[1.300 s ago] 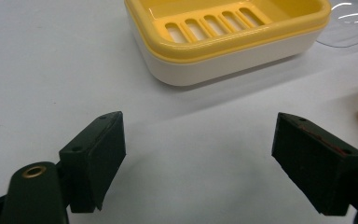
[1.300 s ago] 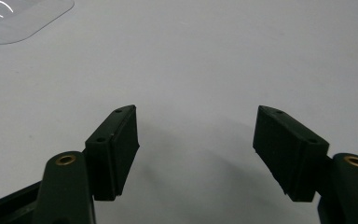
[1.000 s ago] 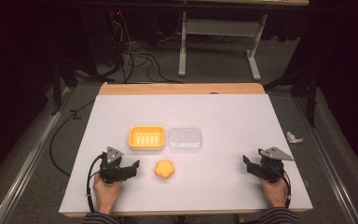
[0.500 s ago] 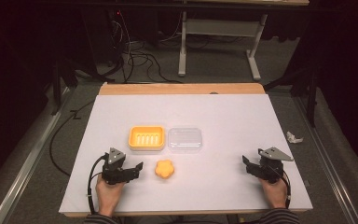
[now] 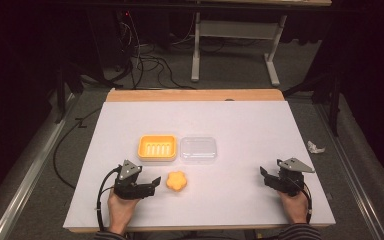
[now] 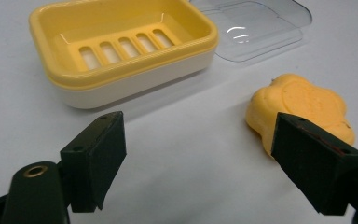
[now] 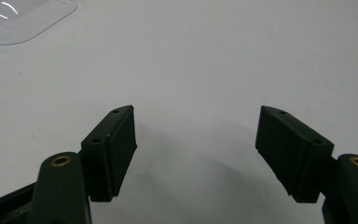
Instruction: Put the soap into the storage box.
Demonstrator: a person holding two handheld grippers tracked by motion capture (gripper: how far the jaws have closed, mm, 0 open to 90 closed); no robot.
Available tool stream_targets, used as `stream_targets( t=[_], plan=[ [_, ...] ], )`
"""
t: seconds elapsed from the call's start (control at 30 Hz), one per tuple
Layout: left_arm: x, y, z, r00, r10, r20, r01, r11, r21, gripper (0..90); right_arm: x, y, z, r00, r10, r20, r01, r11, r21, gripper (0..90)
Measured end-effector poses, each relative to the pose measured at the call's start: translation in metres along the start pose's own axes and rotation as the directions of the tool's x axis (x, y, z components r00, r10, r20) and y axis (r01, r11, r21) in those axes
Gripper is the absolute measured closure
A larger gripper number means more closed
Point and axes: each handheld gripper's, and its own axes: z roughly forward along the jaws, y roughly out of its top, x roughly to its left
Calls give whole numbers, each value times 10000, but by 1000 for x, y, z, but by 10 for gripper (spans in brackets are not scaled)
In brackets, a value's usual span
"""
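The right gripper (image 7: 196, 149) holds its two black, flat-padded fingers (image 7: 114, 149) spread wide apart, with nothing between them, low over the plain white surface (image 7: 214, 56). Their soft shadow falls on the surface just ahead. A clear plastic lid (image 7: 23, 18) lies at the upper left corner, well apart from the fingers.

the white table (image 5: 230, 125) is evenly lit from above while the floor around it falls dark. soft shadows pool under the jaws in both gripper views, glare streaks the clear lid (image 6: 256, 23), and near edges blur.
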Motion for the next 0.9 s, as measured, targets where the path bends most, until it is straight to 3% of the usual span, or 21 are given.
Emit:
stream_targets(
  t=[0.57,0.9],
  plan=[
    [-20,9,5,9970,591,505,-593,9982,13,147,1,0,0,10000,-40,26,40,10000,42,292],
    [-36,15,18,9906,1028,905,-1056,9941,268,148,1,0,0,10000,-48,-8,48,10000,12,292]
  ],
)
